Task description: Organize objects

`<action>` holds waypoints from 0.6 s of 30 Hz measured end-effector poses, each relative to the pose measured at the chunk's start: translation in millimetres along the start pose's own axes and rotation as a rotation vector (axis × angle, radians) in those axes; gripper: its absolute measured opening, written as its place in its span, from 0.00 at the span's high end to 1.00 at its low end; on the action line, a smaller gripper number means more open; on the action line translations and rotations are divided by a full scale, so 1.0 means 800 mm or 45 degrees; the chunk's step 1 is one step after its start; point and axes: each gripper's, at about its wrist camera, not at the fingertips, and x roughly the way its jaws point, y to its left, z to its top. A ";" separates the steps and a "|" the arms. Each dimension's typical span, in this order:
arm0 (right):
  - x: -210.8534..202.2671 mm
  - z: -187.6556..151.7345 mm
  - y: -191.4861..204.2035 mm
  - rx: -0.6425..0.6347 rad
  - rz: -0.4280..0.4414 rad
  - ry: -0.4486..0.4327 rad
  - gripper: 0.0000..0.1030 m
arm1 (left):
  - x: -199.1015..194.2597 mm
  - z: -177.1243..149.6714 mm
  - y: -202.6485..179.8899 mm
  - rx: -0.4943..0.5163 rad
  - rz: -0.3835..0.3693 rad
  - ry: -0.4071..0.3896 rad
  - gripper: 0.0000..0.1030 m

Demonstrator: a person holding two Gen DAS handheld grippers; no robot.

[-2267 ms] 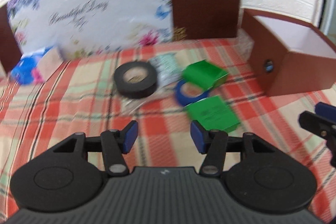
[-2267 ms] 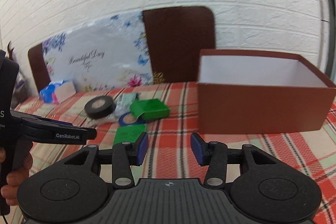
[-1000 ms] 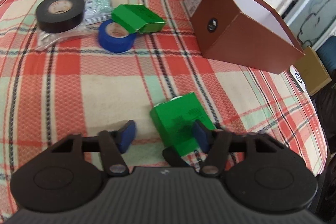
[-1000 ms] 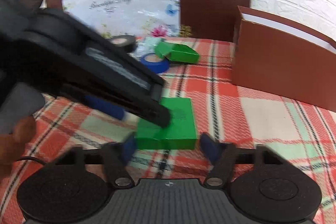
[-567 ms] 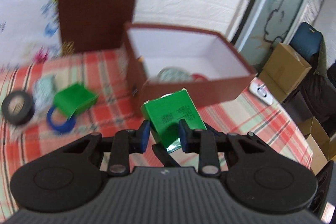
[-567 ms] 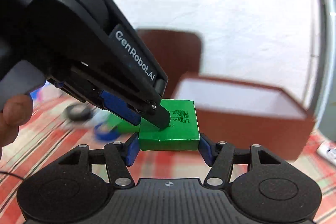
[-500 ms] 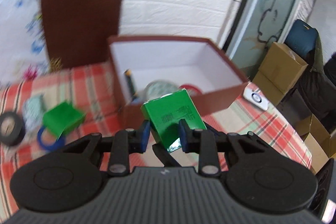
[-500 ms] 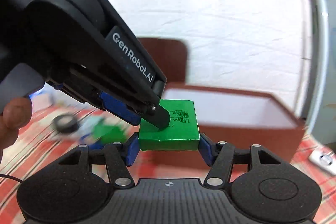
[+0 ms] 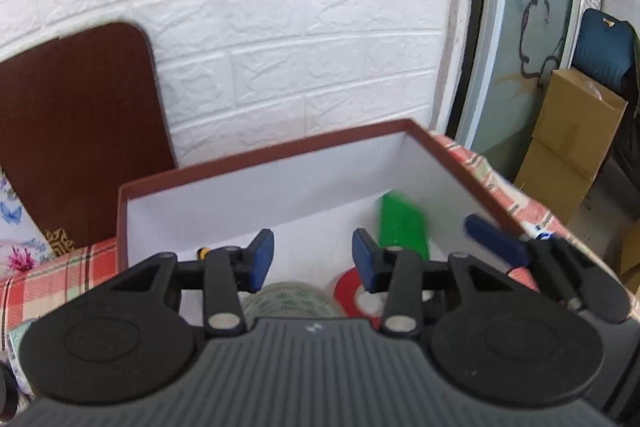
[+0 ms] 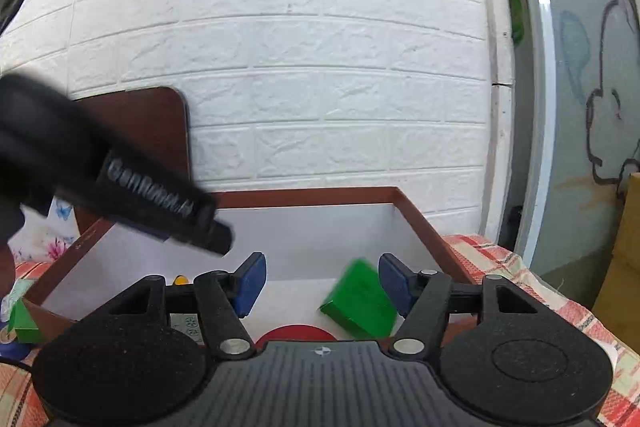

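Brown box [image 9: 256, 169] open at the top; white floor bare toward the rear wall. Near floor obstructed by the tilted green packet [image 10: 358, 301], red tape roll [image 9: 352, 287] and patterned roll [image 9: 286, 299].

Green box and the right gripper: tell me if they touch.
Cannot tell. In the right wrist view the blurred green box lies tilted inside the brown box, overlapping the open right gripper's right finger, with no clear gap.

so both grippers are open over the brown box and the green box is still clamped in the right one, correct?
Not quite. The right wrist view shows the green box free of the right gripper, tilted inside the brown box. Both grippers are open, the left gripper too.
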 end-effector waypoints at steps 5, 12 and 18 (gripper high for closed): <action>-0.010 -0.011 0.006 0.036 -0.007 0.001 0.38 | -0.001 -0.017 0.015 -0.004 0.048 0.037 0.56; -0.069 -0.009 0.011 0.118 0.018 0.005 0.37 | -0.053 -0.032 0.022 0.043 0.105 -0.014 0.52; -0.108 -0.017 0.031 0.136 0.080 0.069 0.37 | -0.091 -0.051 0.040 0.018 0.148 -0.007 0.52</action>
